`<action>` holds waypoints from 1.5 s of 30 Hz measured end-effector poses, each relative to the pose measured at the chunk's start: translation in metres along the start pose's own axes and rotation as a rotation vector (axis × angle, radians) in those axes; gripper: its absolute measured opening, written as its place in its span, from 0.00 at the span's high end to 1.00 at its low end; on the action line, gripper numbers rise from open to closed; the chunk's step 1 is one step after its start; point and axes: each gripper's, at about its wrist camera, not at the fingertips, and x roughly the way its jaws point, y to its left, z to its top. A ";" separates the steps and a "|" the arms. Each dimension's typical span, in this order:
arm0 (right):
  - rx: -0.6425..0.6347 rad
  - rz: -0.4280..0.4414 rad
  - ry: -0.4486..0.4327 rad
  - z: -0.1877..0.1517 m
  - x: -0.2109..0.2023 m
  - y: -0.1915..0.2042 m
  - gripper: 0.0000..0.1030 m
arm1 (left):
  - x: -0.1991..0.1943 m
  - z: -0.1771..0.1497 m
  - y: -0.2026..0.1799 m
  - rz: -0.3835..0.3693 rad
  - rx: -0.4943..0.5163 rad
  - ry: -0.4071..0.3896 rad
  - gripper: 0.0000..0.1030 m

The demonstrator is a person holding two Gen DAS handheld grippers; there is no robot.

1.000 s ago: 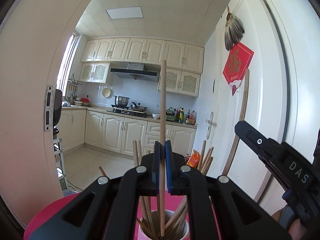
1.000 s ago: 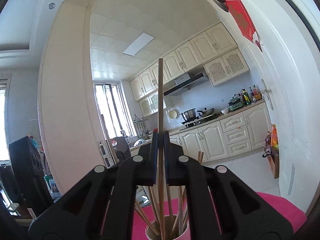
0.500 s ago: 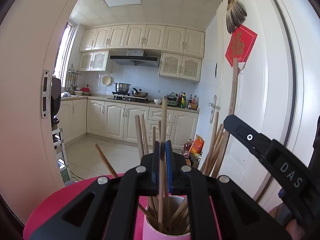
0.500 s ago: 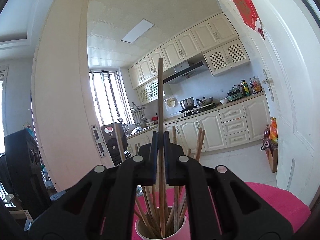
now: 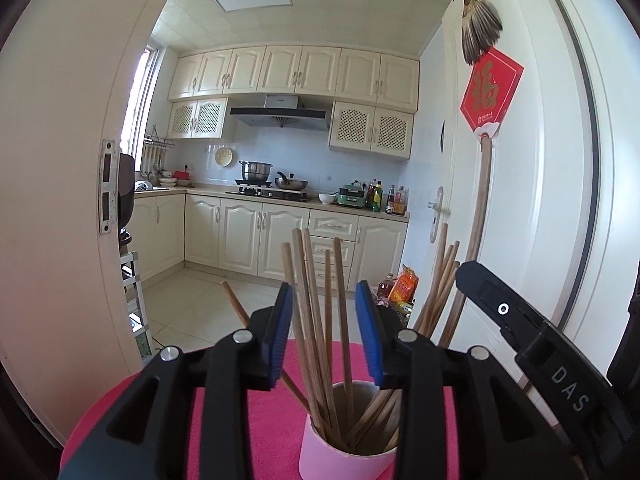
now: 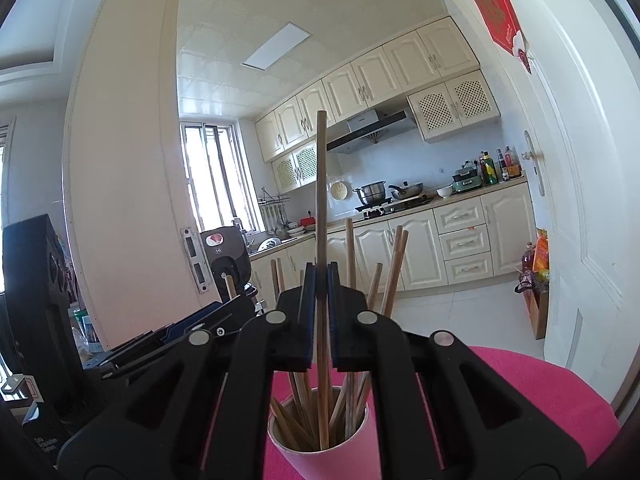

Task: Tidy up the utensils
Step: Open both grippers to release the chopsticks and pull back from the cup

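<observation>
A pink cup (image 5: pixel 340 458) on a pink table (image 5: pixel 264 412) holds several wooden chopsticks (image 5: pixel 316 320). My left gripper (image 5: pixel 326 332) is open above the cup, its blue pads either side of the standing chopsticks, holding none. My right gripper (image 6: pixel 320 304) is shut on one chopstick (image 6: pixel 321 184), held upright with its lower end inside the cup (image 6: pixel 320 460). The right gripper also shows at the right of the left wrist view (image 5: pixel 552 368). The left gripper shows at the left of the right wrist view (image 6: pixel 176 336).
A white door (image 5: pixel 520 200) with a red paper sign (image 5: pixel 490 92) stands close on the right. A door frame (image 5: pixel 60 200) stands on the left. The kitchen with cabinets and stove (image 5: pixel 272 192) lies behind. A black box (image 6: pixel 36 312) stands at left.
My left gripper has opened and let go of its chopstick, which now stands in the cup. Both grippers have come lower toward the cup. The right one still holds its chopstick.
</observation>
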 end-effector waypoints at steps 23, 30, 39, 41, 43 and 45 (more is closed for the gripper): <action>-0.047 -0.063 0.084 -0.007 -0.023 0.005 0.47 | -0.039 0.009 -0.007 0.088 0.060 -0.010 0.49; -0.059 -0.122 0.069 0.009 -0.054 0.009 0.47 | -0.070 0.016 -0.018 0.101 0.085 -0.039 0.42; -0.096 -0.200 0.095 0.027 -0.099 0.022 0.33 | -0.112 0.022 -0.042 0.101 0.132 -0.021 0.37; -0.106 -0.215 0.097 0.031 -0.111 0.027 0.28 | -0.122 0.023 -0.047 0.098 0.131 -0.016 0.35; -0.118 -0.237 0.095 0.032 -0.121 0.033 0.25 | -0.134 0.023 -0.050 0.101 0.123 -0.013 0.34; -0.129 -0.255 0.086 0.032 -0.134 0.039 0.23 | -0.147 0.022 -0.053 0.099 0.121 -0.024 0.34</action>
